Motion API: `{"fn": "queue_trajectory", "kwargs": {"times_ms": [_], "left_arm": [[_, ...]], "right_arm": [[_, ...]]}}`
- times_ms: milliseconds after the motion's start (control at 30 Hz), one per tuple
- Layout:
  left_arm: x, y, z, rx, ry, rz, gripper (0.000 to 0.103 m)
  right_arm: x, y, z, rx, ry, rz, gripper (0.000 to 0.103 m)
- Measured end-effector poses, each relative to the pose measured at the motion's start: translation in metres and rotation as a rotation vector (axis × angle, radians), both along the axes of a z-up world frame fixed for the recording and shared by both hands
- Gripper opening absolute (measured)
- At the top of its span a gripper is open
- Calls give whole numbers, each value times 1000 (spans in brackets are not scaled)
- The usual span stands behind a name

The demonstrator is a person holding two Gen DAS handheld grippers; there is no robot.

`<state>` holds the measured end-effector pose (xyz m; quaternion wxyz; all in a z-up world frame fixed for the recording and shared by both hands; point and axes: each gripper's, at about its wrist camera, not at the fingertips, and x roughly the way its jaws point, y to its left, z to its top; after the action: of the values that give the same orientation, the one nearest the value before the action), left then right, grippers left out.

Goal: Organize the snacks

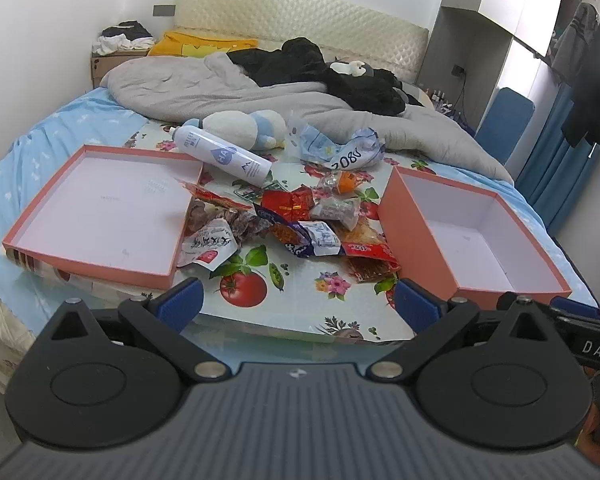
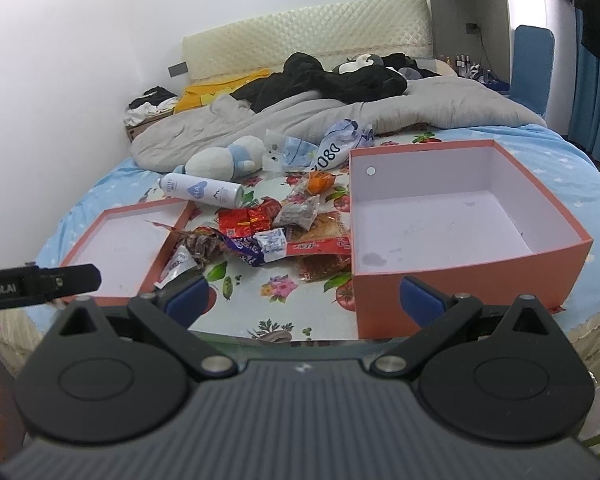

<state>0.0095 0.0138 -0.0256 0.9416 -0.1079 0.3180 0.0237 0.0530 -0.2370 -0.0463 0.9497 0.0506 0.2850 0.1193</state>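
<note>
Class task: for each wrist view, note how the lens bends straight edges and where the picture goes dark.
Left wrist view: the shallow pink cardboard lid has bowed edges; corners fade to black.
Right wrist view: the deep pink cardboard box flares towards the lens; the cream quilted headboard curves; dark corners too.

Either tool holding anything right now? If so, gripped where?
Nothing is held. The left tool and right tool are both open with nothing between their fingers, short of the snack pile lying between the shallow lid and the deep box.
</note>
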Motion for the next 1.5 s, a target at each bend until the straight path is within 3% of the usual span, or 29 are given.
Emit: {"fn": "queue_trajectory", "kwargs": {"times_ms": [733, 967, 1167, 1433, 1500], "left_arm": [[6, 3, -10, 0, 19, -1, 103], [23, 0, -22, 11, 59, -3, 103], [51, -13, -16, 51, 26, -34, 103], [78, -13, -19, 62, -4, -32, 103], [86, -8, -23, 57, -6, -39, 103]], "right_arm": [[-2, 5, -7, 1, 11, 9, 103], [-1, 2, -16, -2, 14, 17, 103], [10, 2, -23, -5, 7, 6, 103], [31, 10, -26, -28, -42, 32, 88], [37, 16, -30, -34, -53, 51, 76]]}}
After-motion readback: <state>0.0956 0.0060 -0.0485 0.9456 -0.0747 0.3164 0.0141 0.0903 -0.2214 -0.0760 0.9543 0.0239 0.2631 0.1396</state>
